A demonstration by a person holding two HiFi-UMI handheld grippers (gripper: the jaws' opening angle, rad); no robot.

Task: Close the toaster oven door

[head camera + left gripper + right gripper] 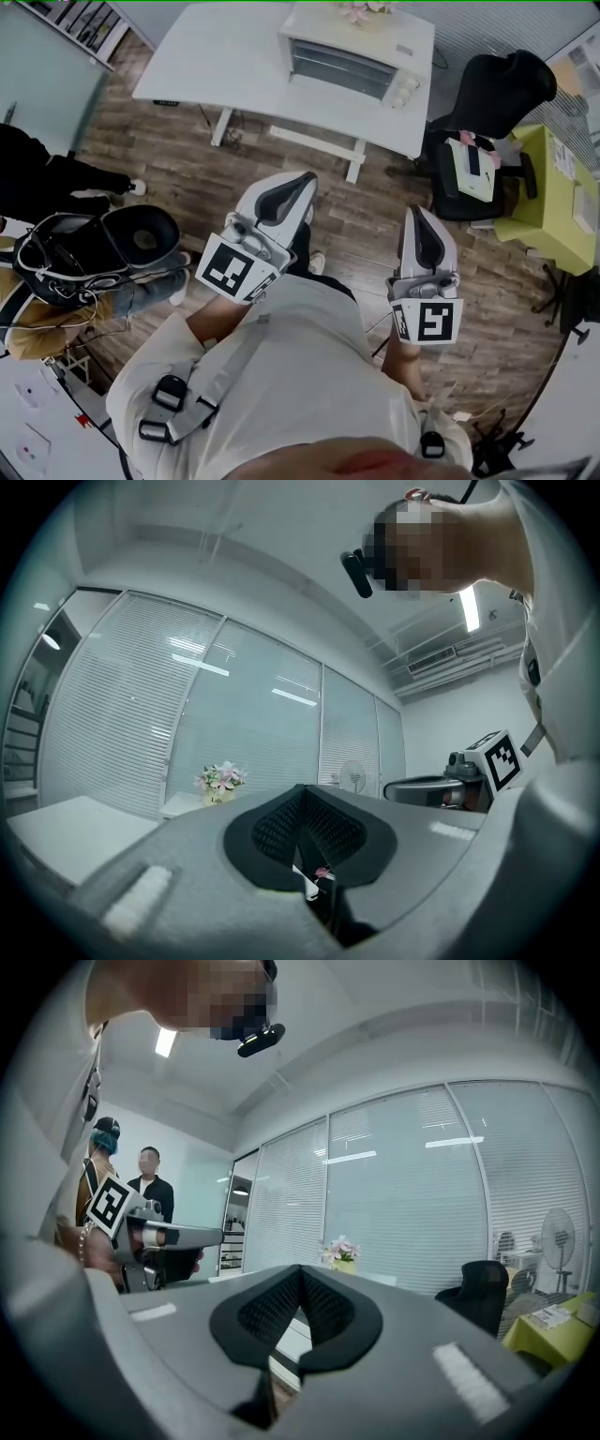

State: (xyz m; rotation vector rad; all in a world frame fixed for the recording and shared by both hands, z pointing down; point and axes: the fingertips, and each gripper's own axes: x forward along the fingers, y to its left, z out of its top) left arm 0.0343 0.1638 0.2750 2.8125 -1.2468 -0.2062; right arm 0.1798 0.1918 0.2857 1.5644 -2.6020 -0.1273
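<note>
A white toaster oven (342, 58) stands on the white table (216, 66) well ahead of me, its glass door looking flush with its front. My left gripper (305, 178) is held at chest height, well short of the table, shut with nothing in it. My right gripper (415, 212) is beside it, also shut and empty. In the left gripper view the dark pads meet at the left gripper's tip (302, 789). The right gripper view shows the same closed pads at the right gripper's tip (300, 1269). Neither touches the oven.
A pot of pink flowers (361, 9) sits behind the oven. To the right are a black office chair (497, 94) and a yellow-green cabinet (553, 197). A seated person with a black bag (103, 248) is at my left. Wood floor lies between me and the table.
</note>
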